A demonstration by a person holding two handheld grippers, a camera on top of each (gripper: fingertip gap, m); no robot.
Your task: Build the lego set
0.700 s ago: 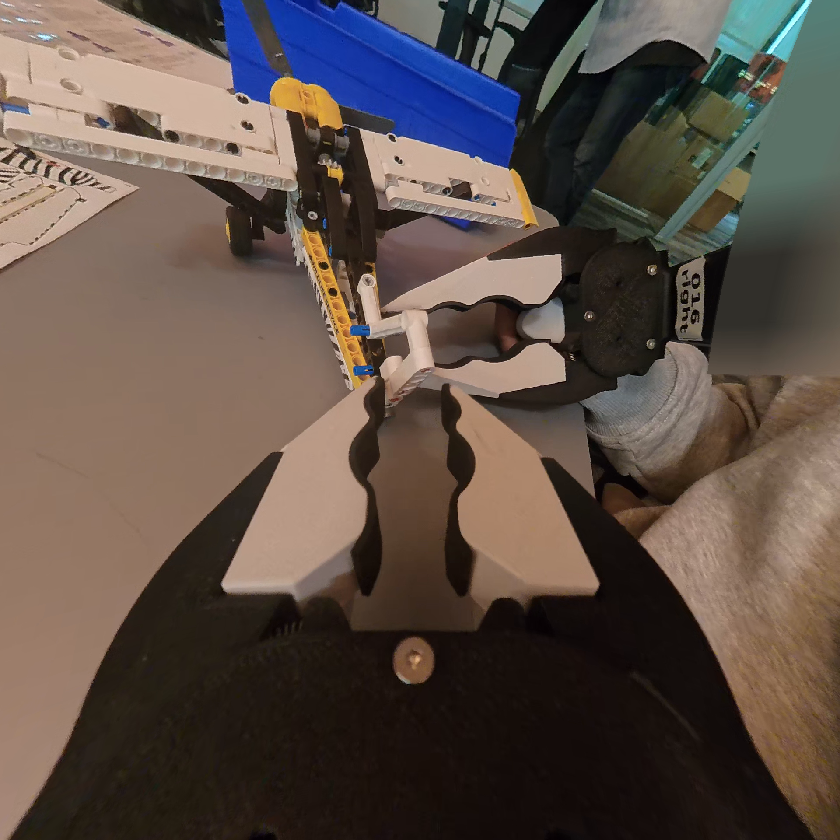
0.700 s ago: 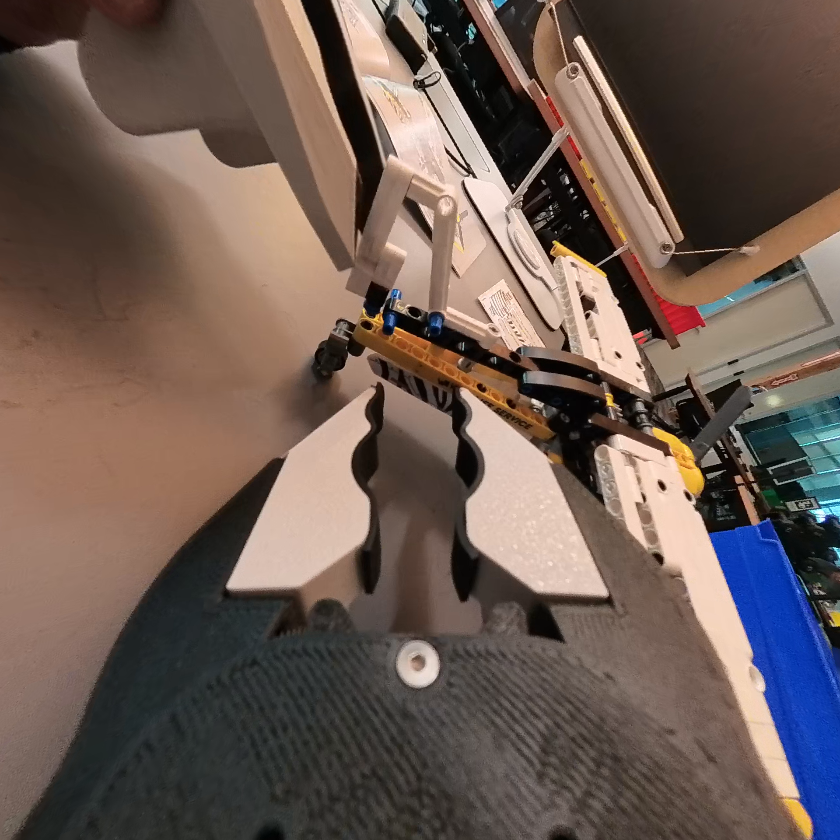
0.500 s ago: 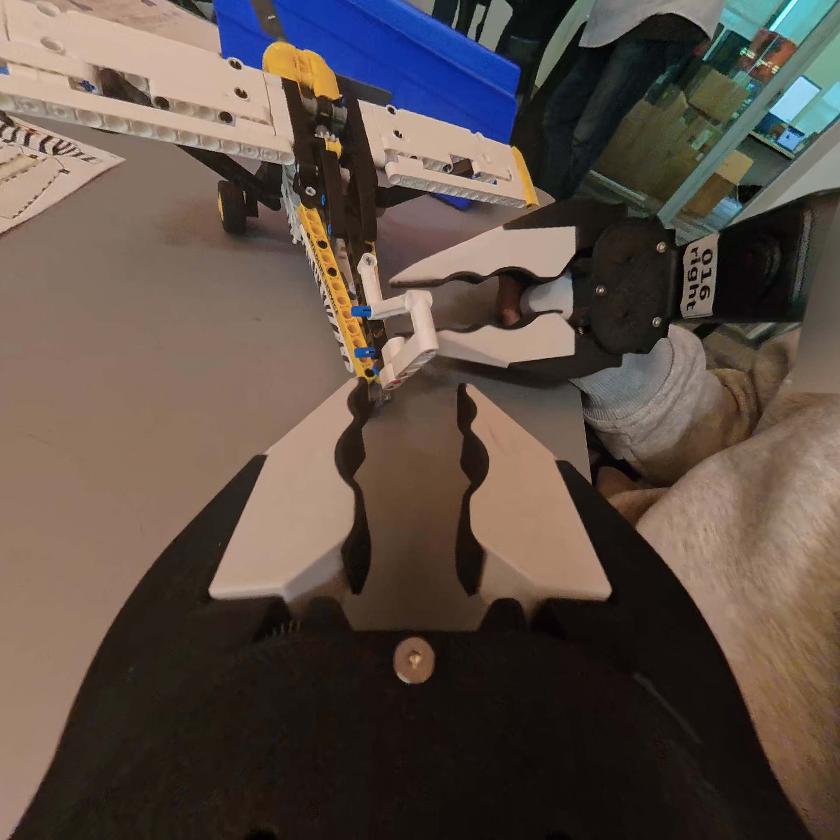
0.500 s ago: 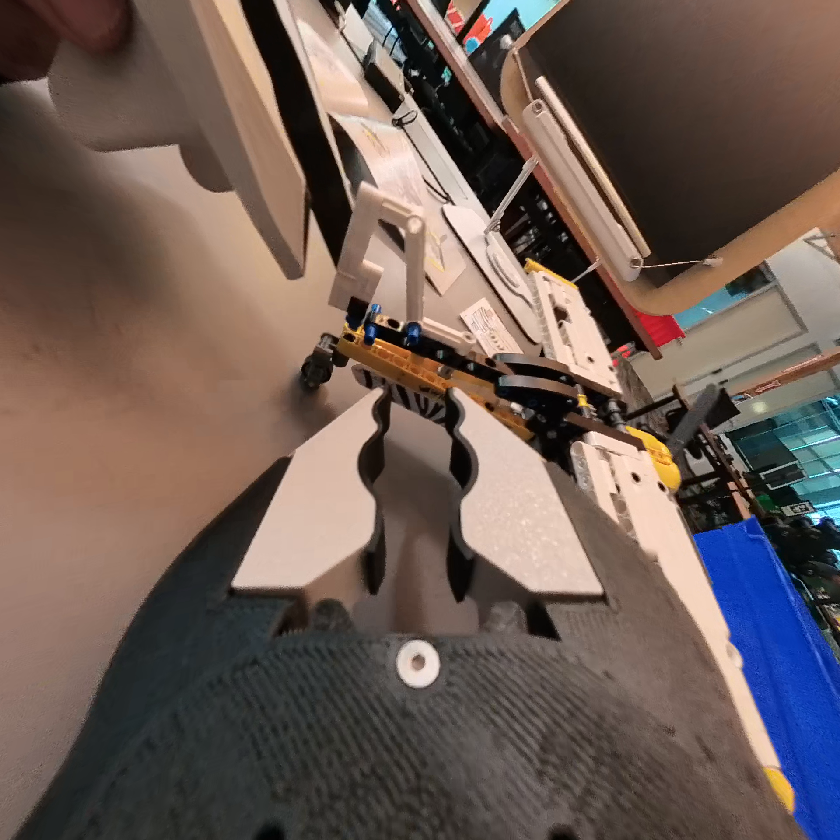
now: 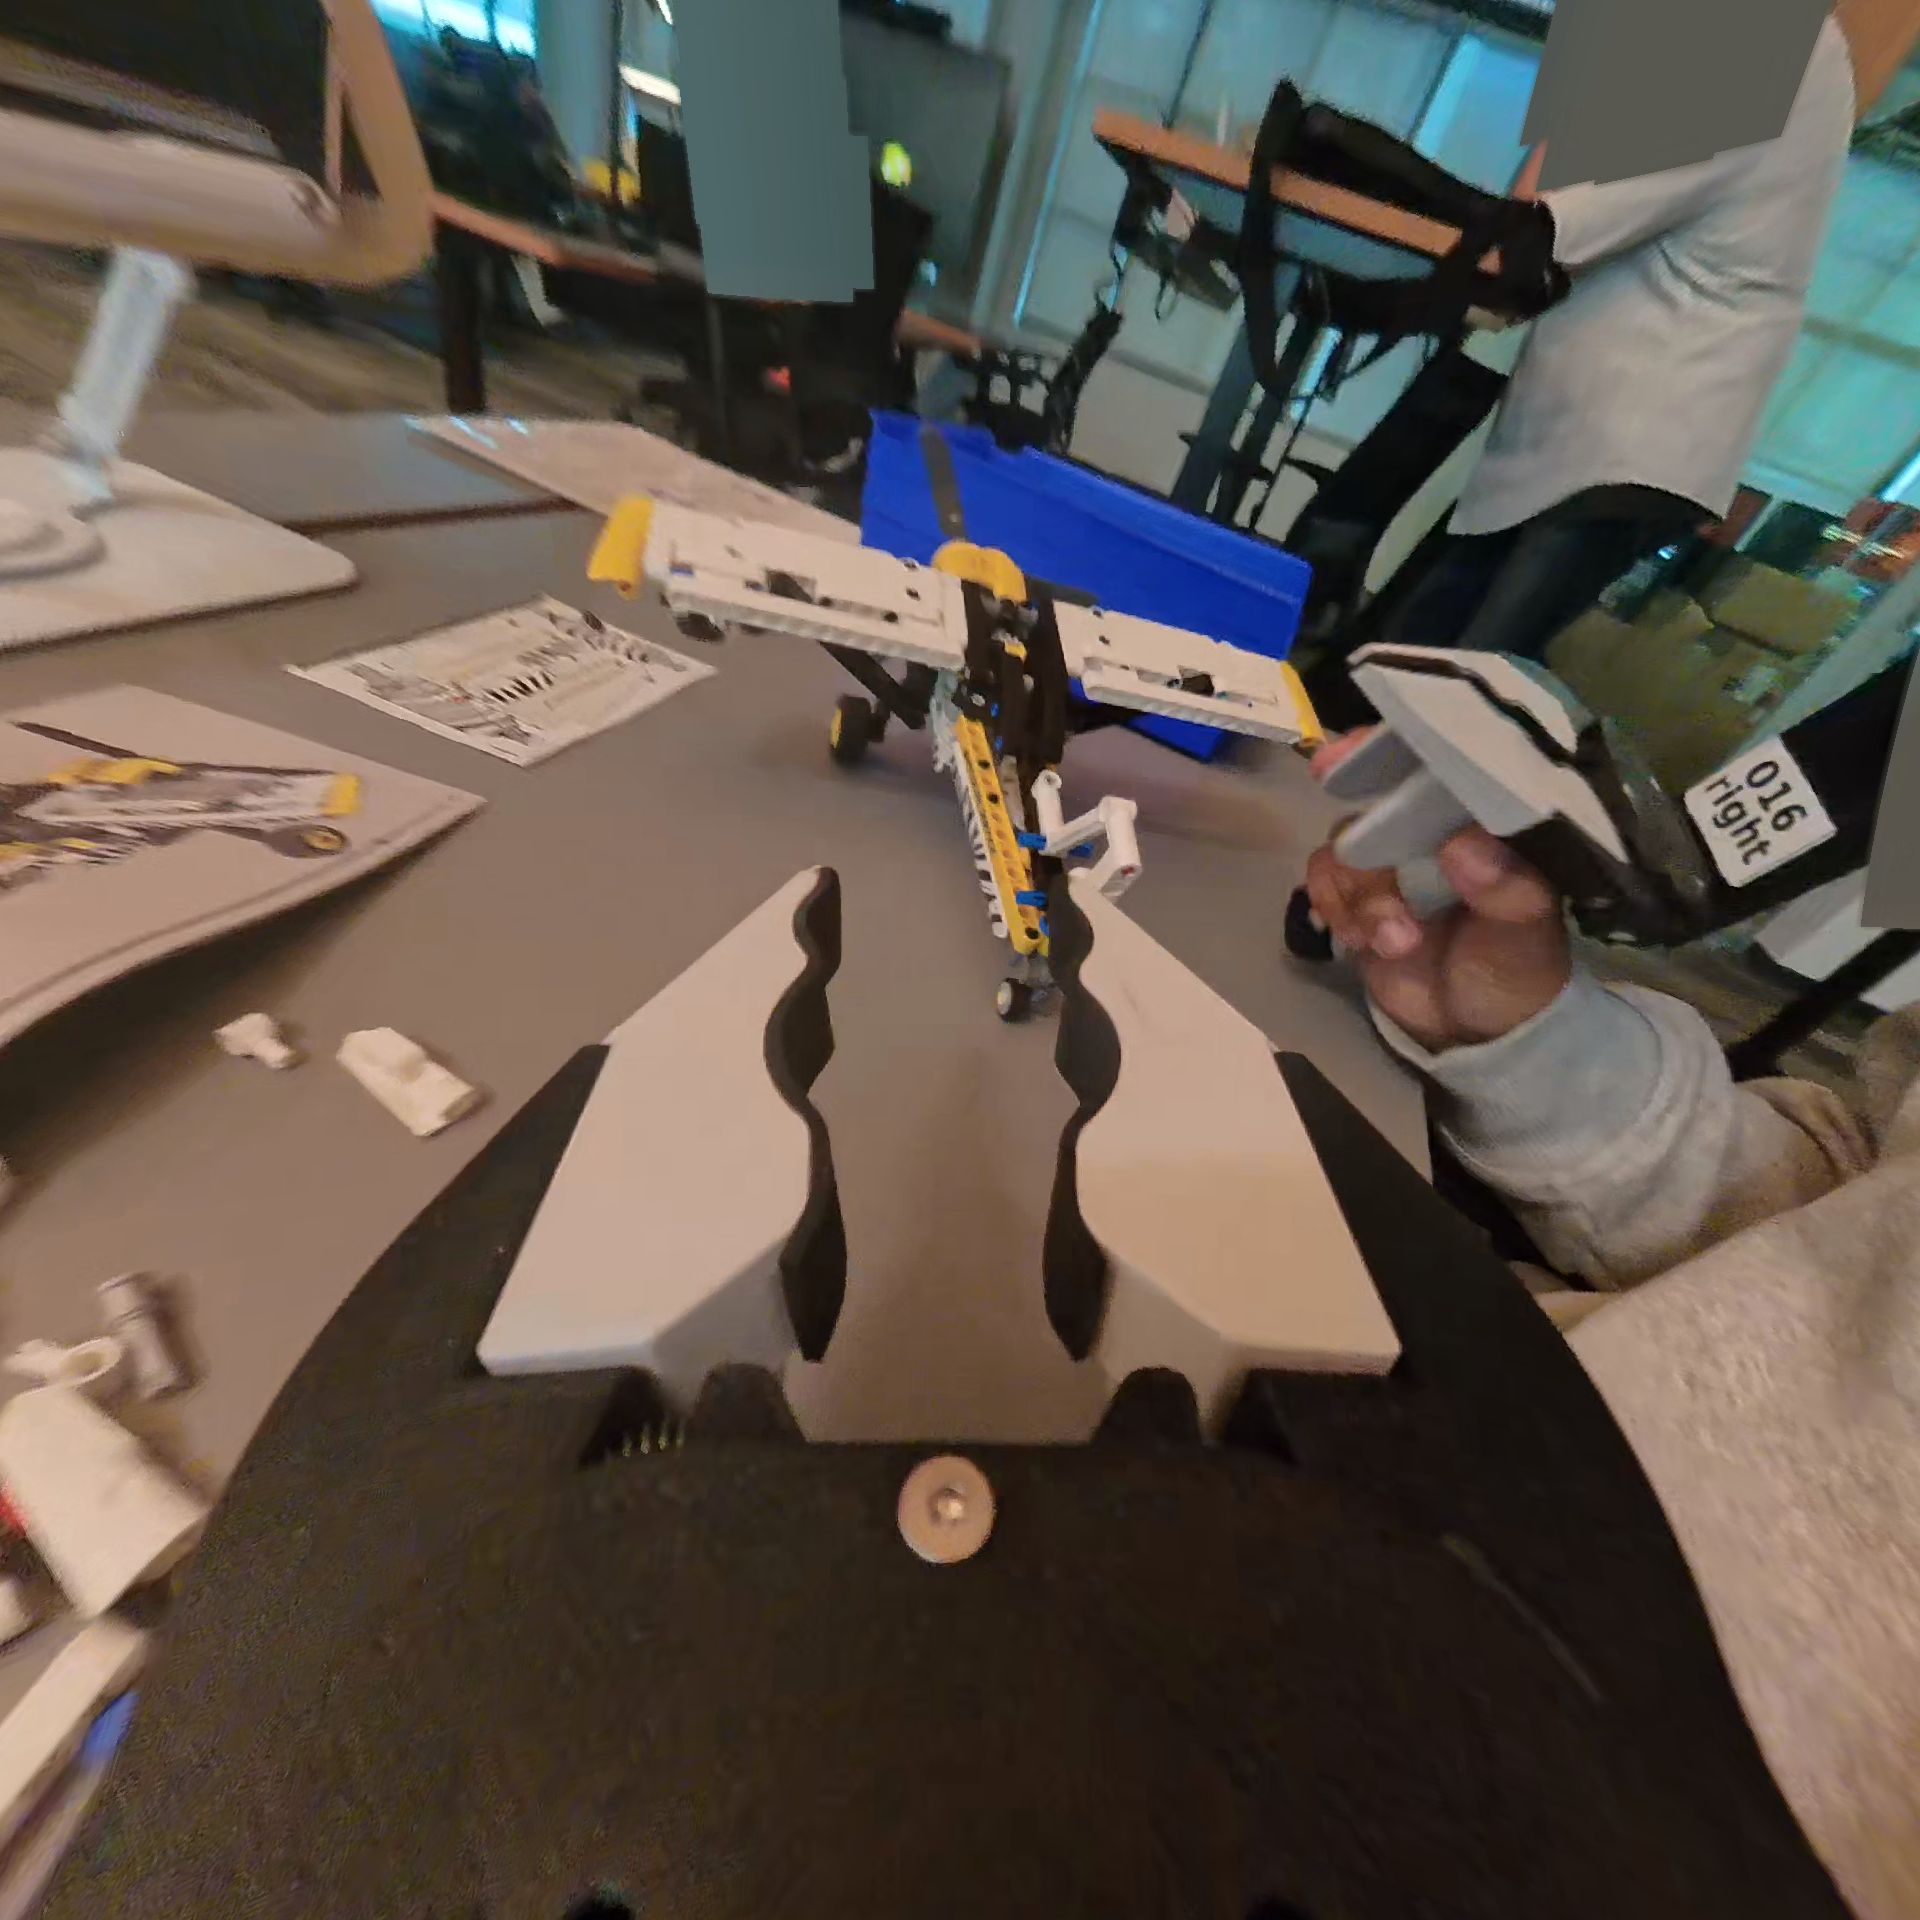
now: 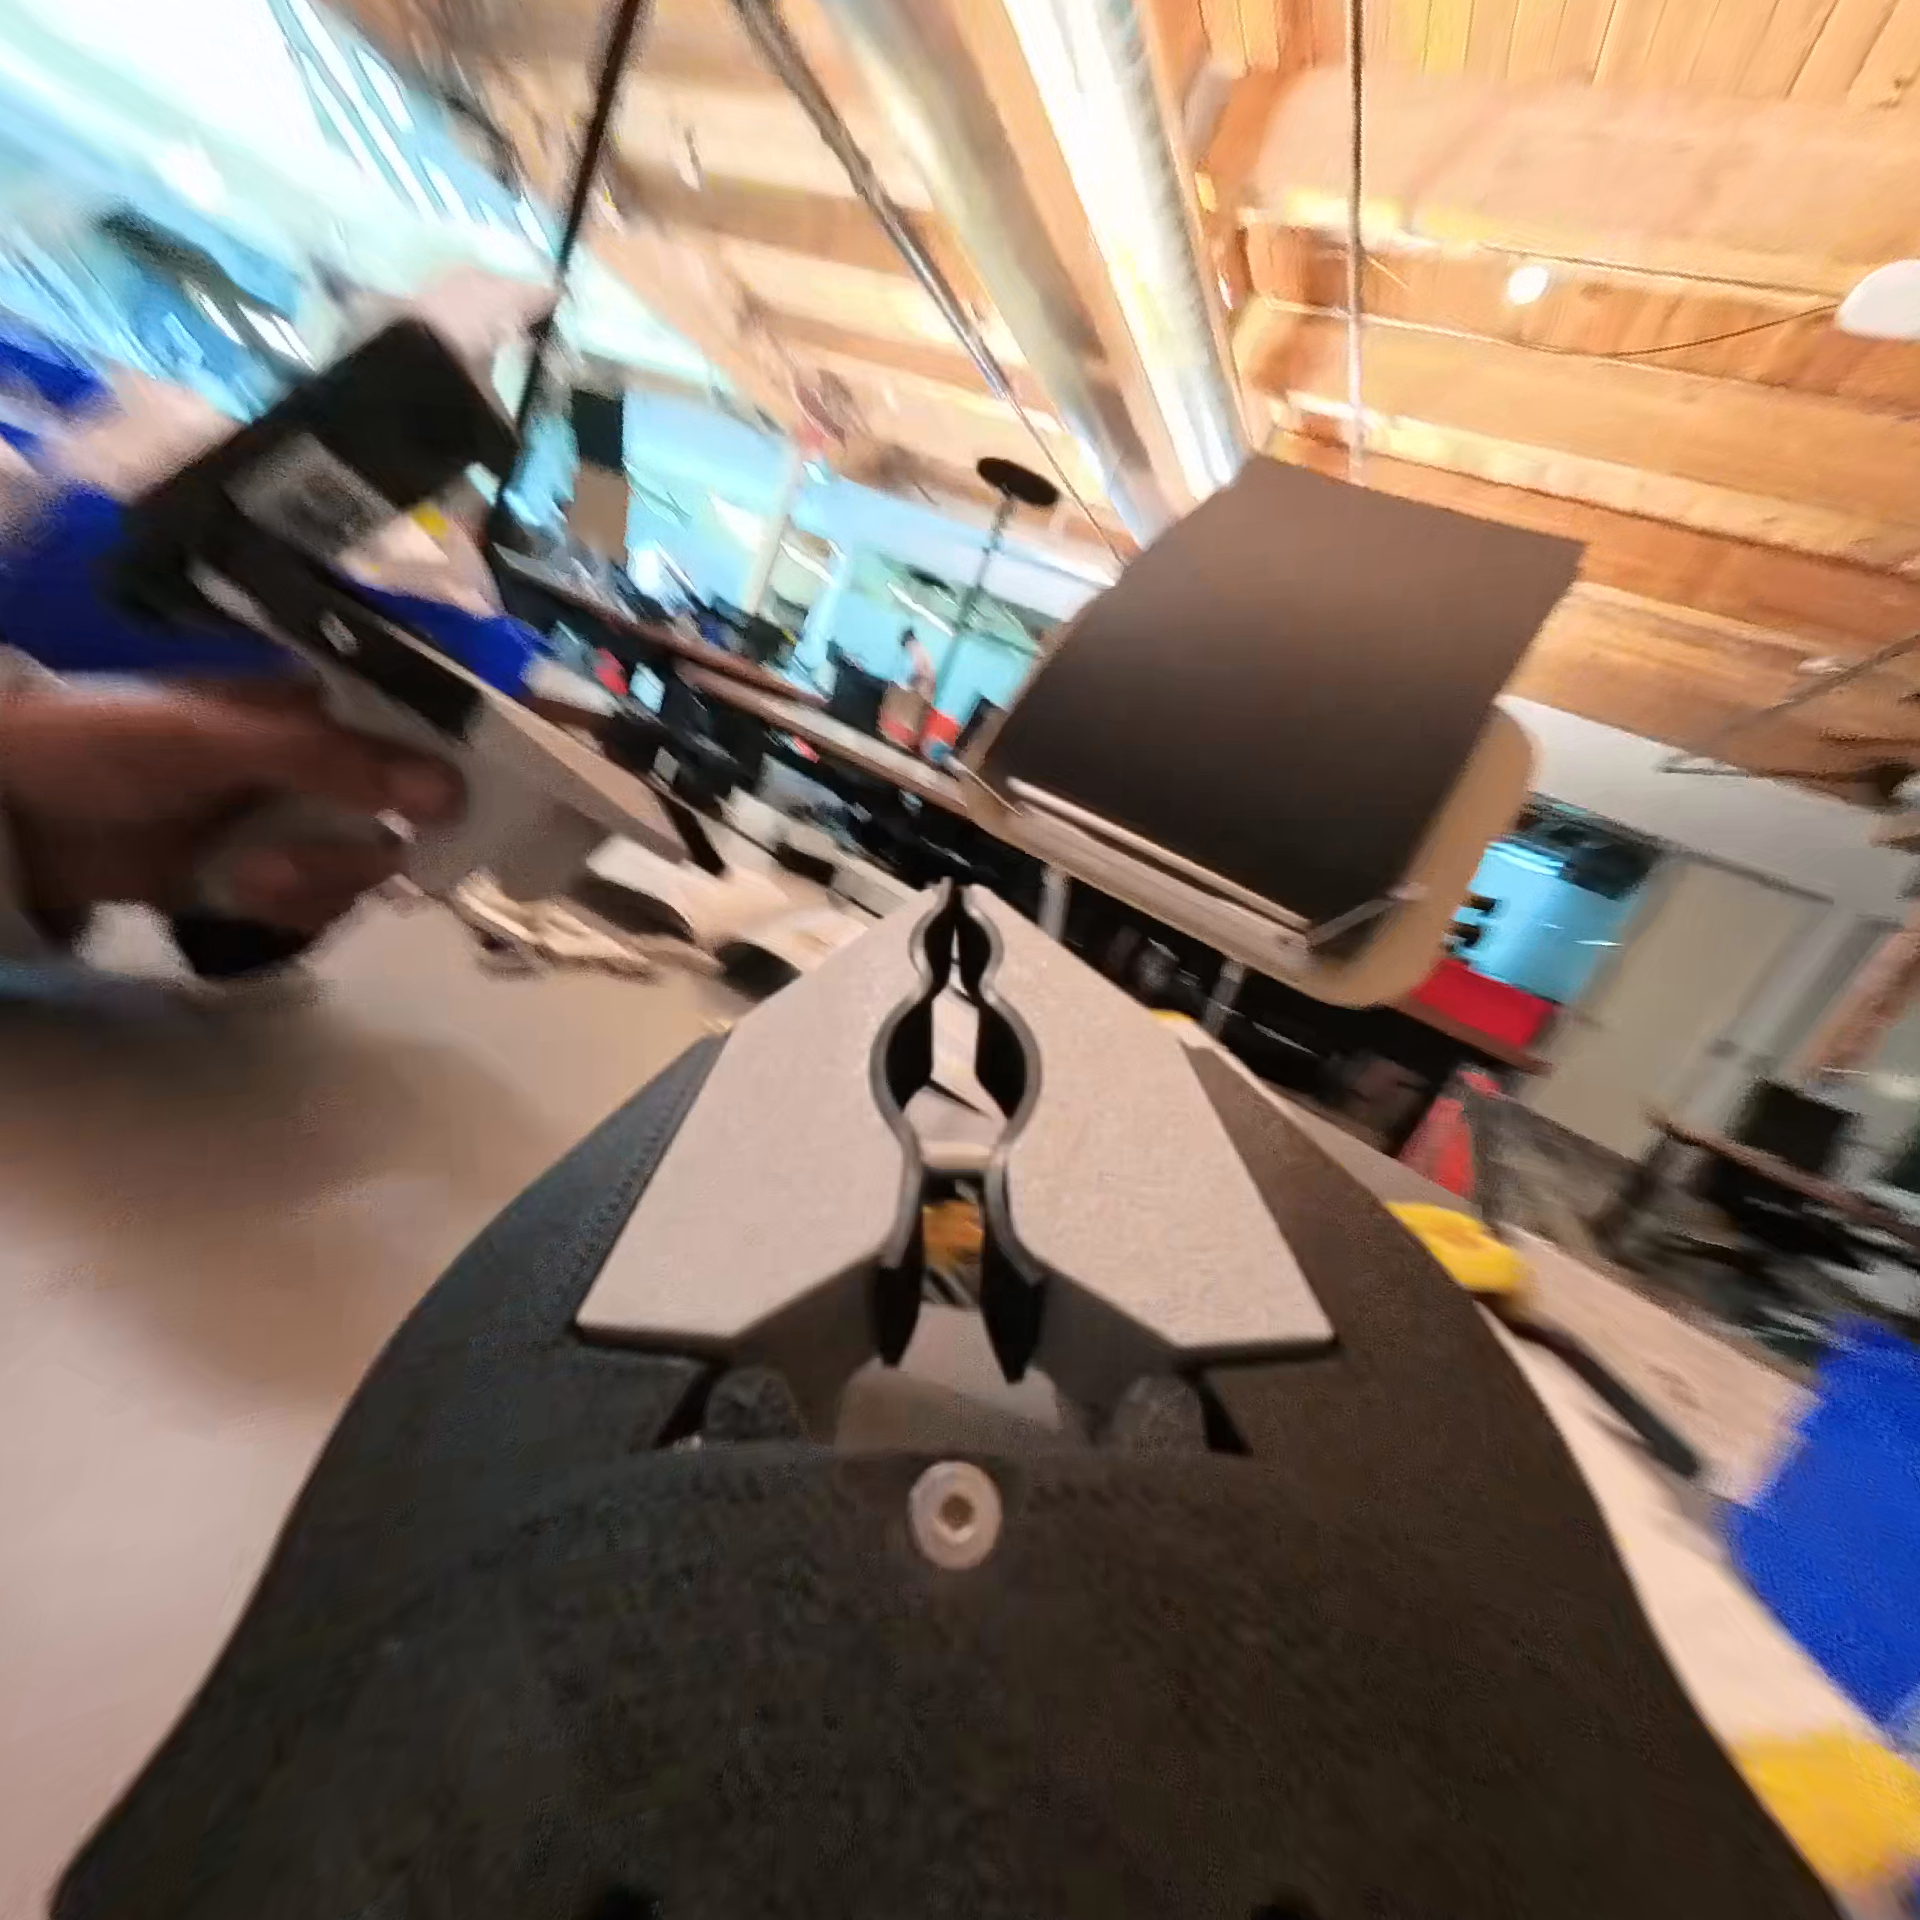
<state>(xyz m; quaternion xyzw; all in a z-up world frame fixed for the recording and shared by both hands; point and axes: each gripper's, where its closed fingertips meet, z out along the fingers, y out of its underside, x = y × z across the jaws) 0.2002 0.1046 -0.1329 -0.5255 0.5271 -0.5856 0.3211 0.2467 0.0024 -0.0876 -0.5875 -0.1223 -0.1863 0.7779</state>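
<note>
Left wrist view: lego plane (image 5: 966,665) standing on table (image 5: 582,935).
Left hand-held gripper (image 5: 945,904) spread, empty, near plane's tail; right hand-held gripper (image 6: 951,896) pressed together, empty, raised.

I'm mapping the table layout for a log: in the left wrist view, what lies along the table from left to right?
Loose white pieces → printed sheet → plane model → blue bin → right gripper, held in a hand.
</note>
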